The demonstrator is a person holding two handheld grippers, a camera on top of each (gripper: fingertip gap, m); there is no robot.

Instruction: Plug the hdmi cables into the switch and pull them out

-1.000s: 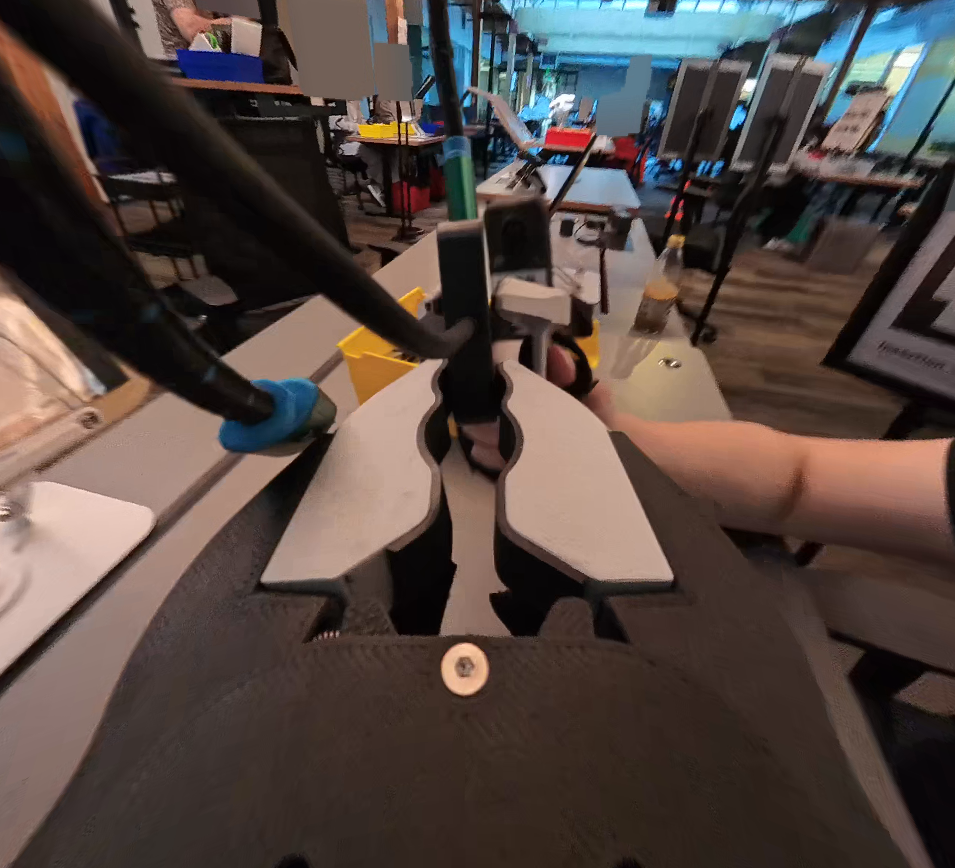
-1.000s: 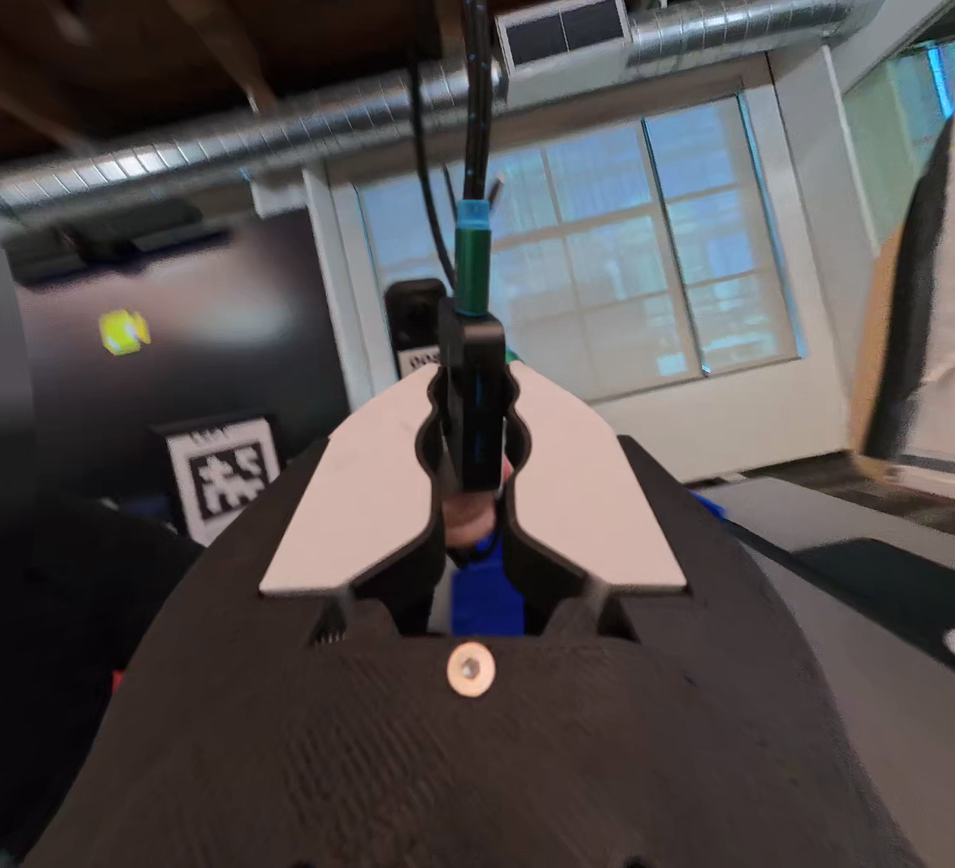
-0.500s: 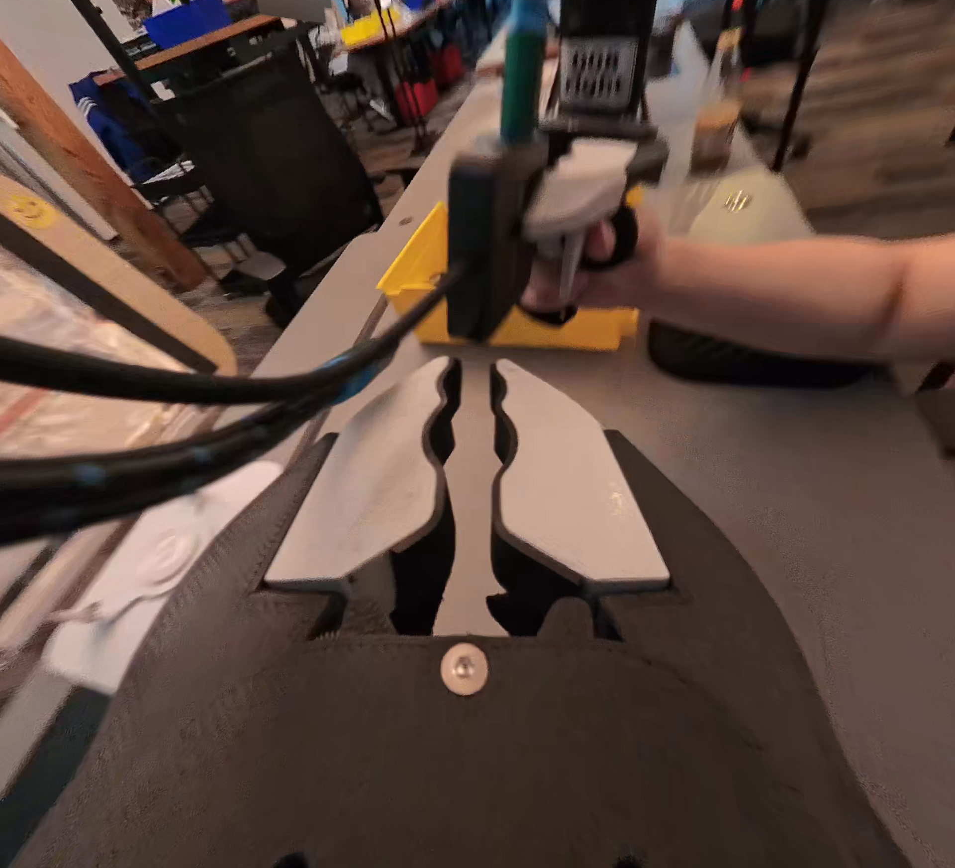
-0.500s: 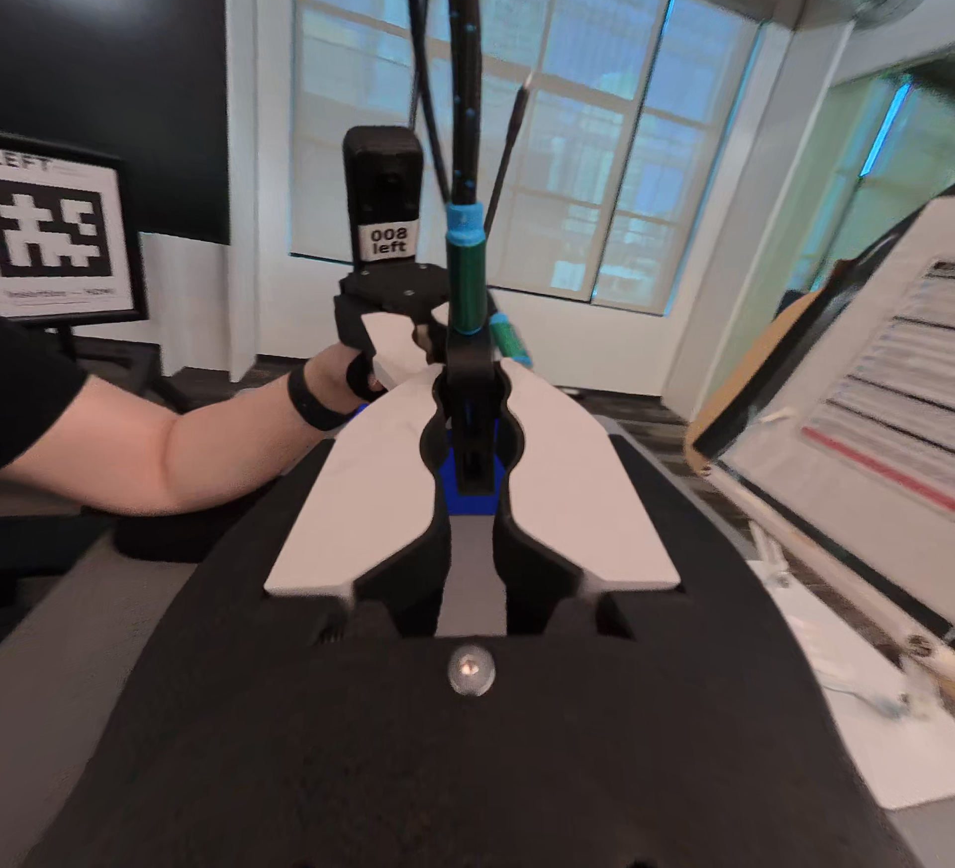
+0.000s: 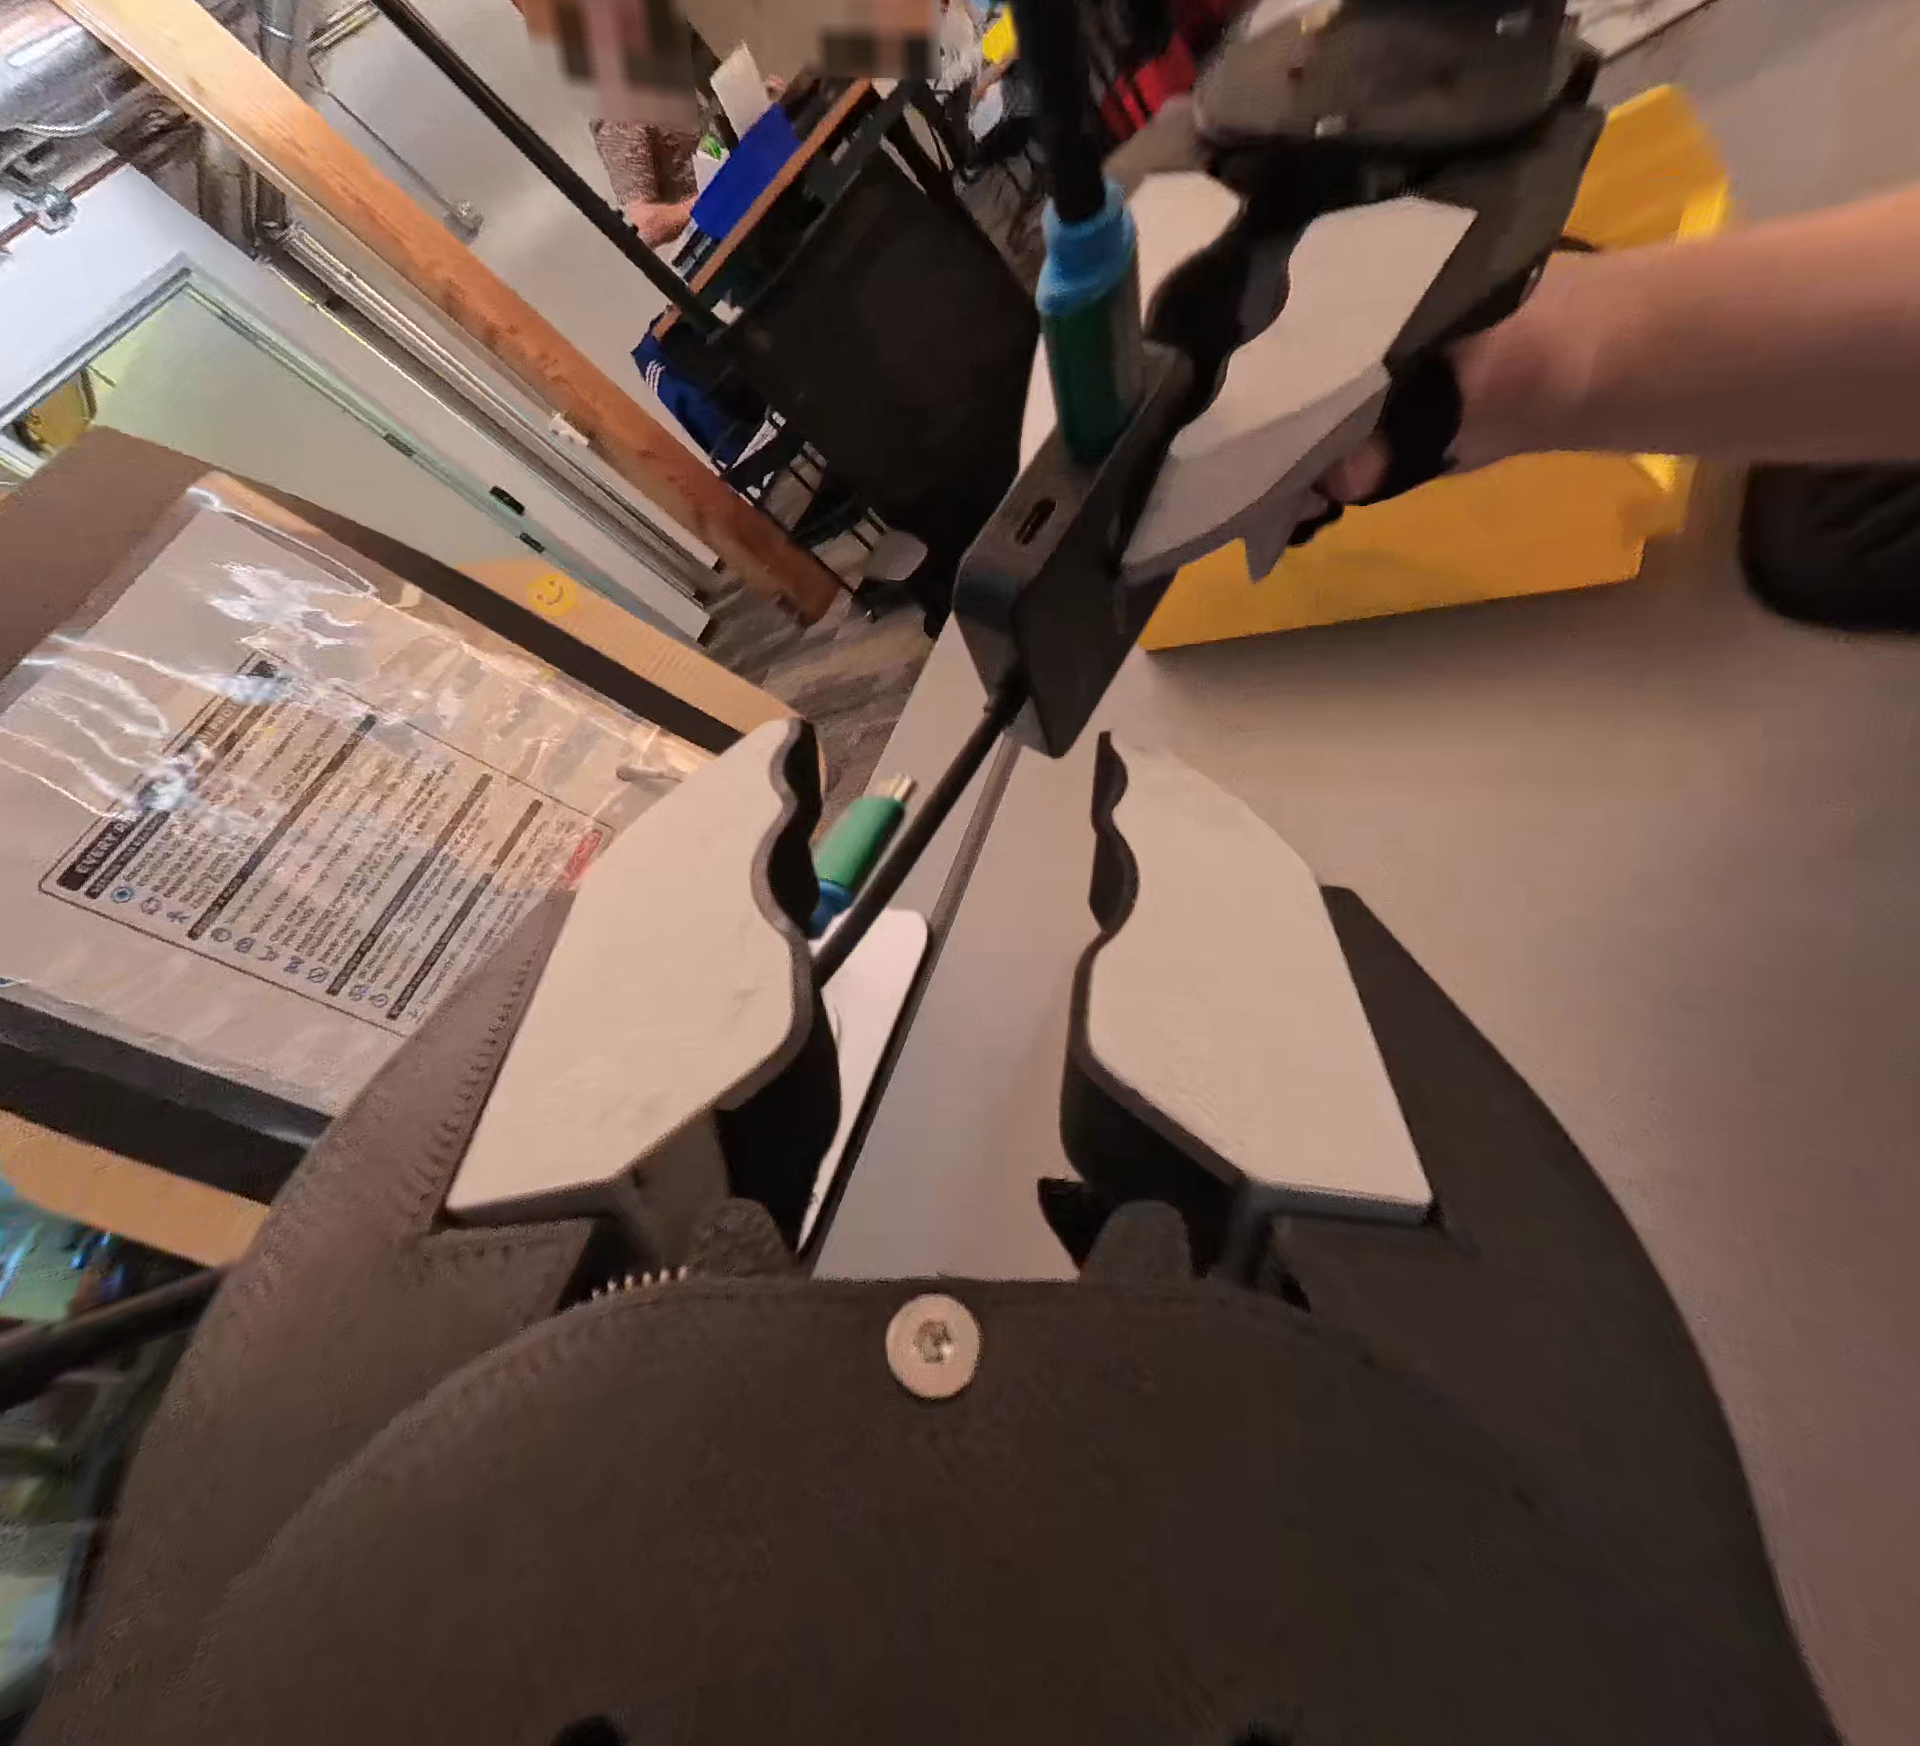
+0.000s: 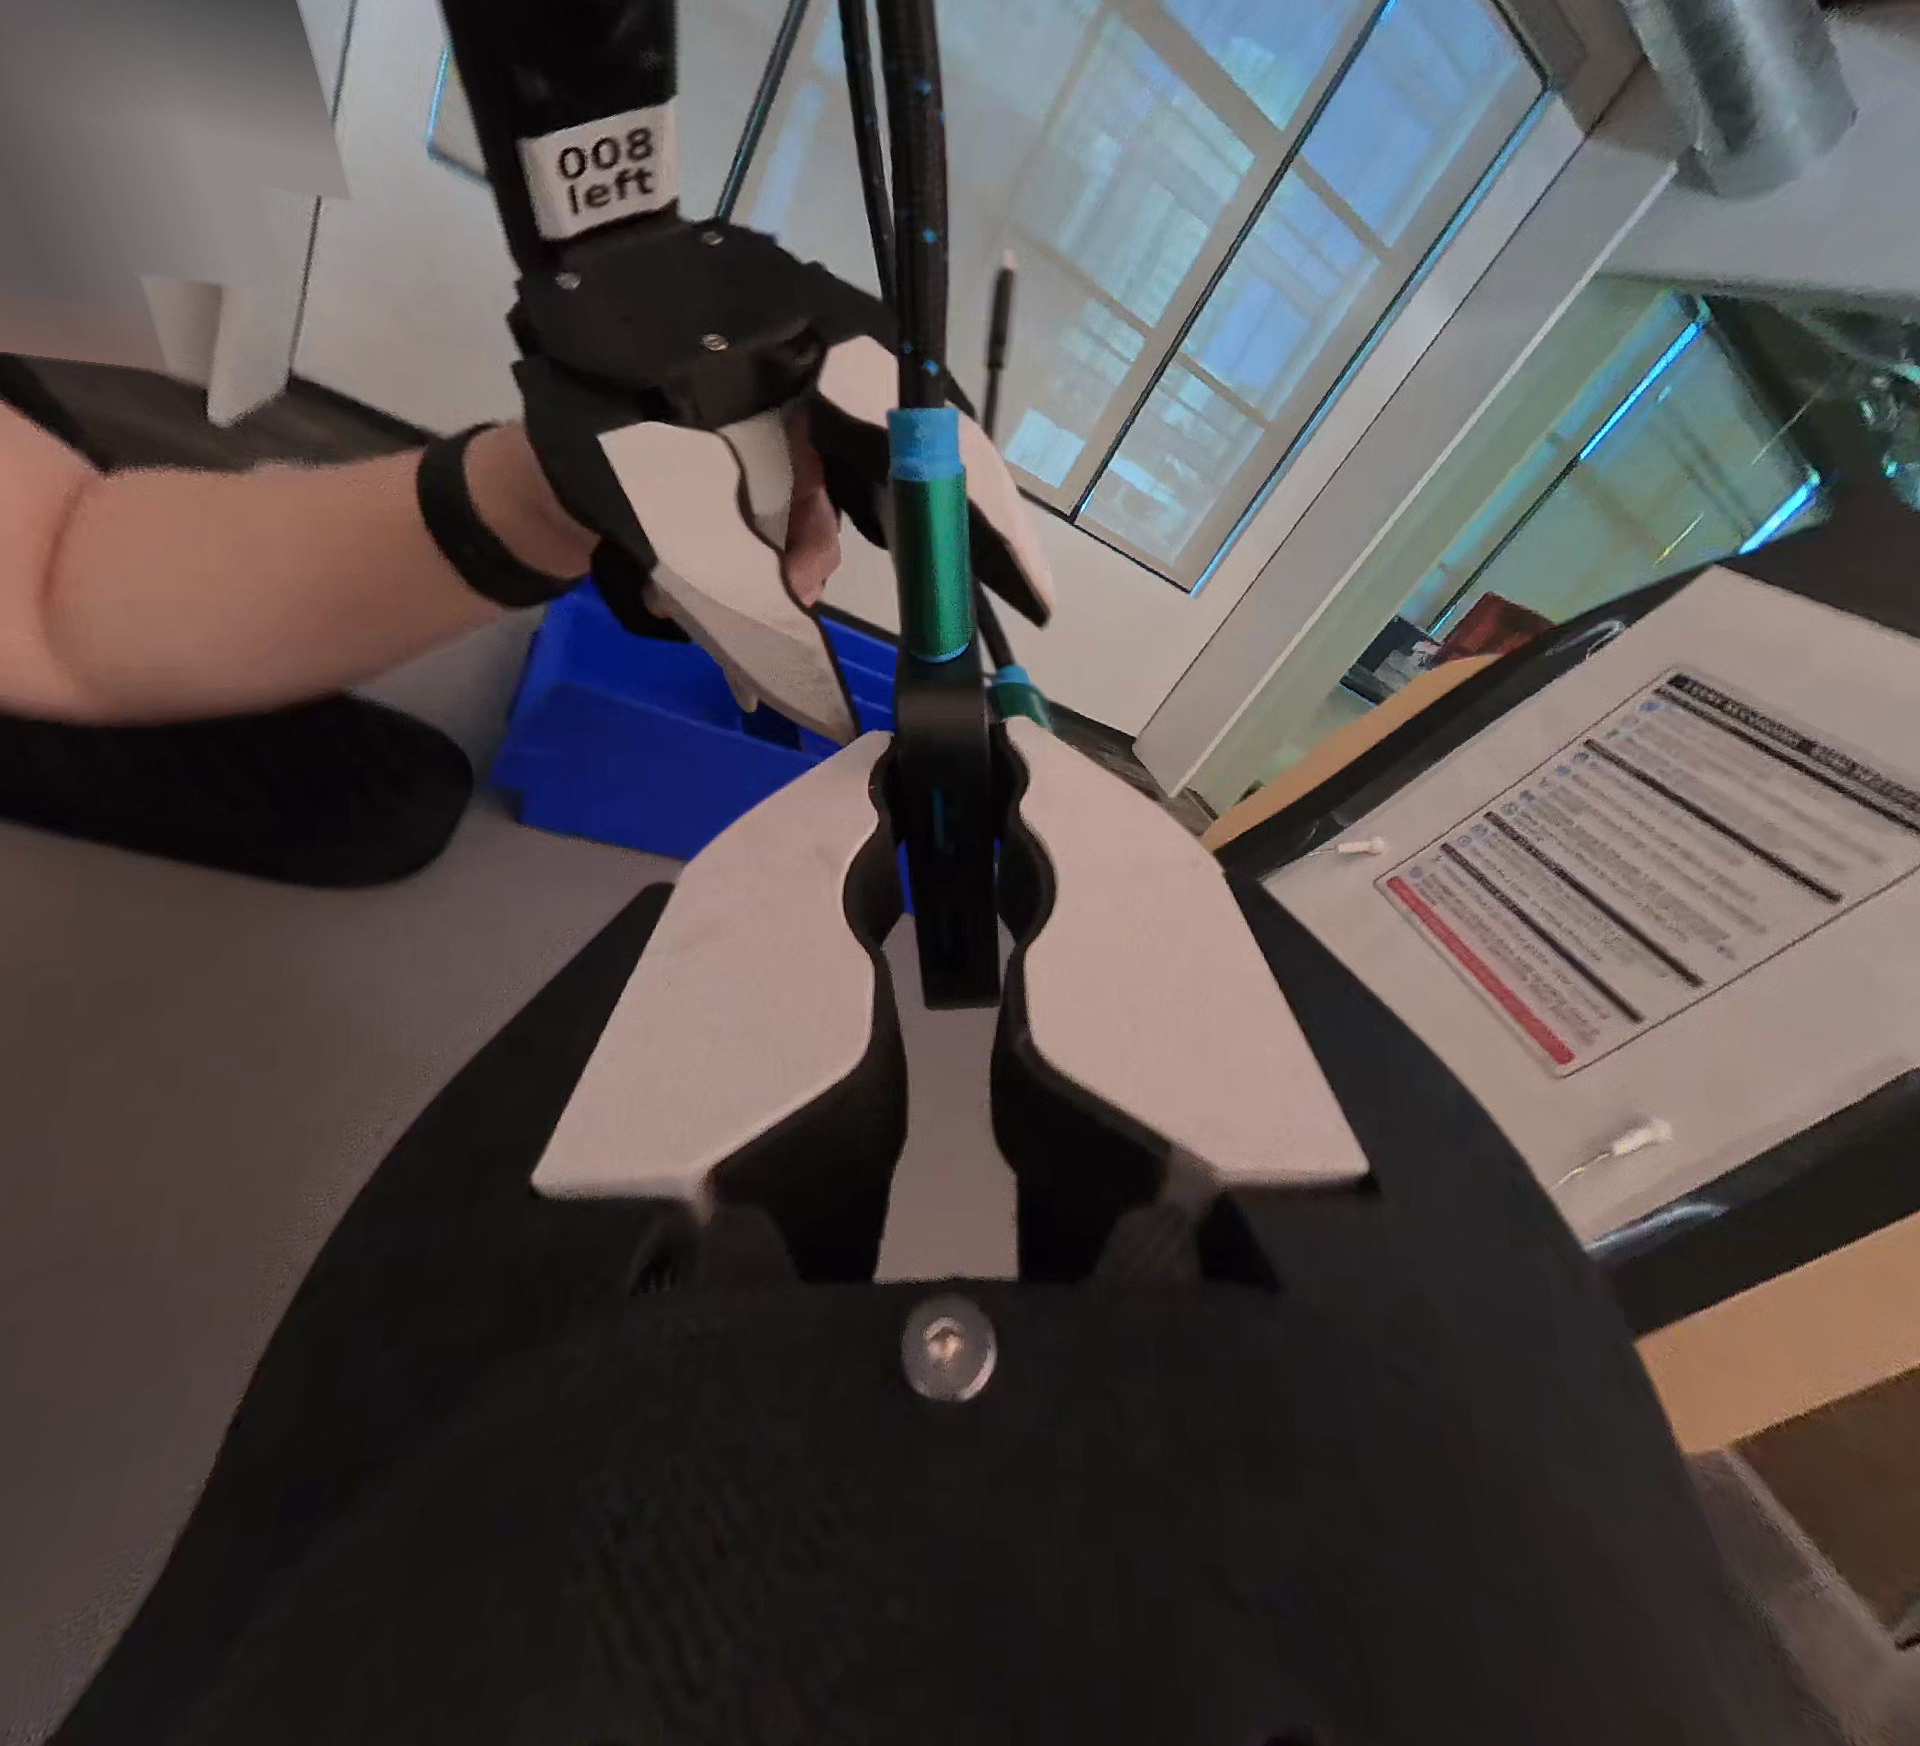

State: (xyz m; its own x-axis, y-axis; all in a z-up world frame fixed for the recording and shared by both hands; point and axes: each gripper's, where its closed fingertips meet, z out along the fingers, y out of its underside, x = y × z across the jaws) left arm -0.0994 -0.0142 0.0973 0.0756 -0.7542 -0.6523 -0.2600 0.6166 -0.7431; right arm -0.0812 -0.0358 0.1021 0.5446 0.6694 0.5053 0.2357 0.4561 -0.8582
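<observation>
Black switch, green plug w/ blue band, yellow bin.

Your right wrist view is lit by daylight through the large windows, bright and slightly washed out. In your left wrist view, glare streaks the plastic-covered sheet, and the right gripper and yellow bin are motion-blurred. Both wide-angle views bend straight lines near the edges. Shadows on the worktop are soft.

Two claws, left and right, one black switch, two green-ended HDMI cables, one yellow bin, one blue bin.
</observation>
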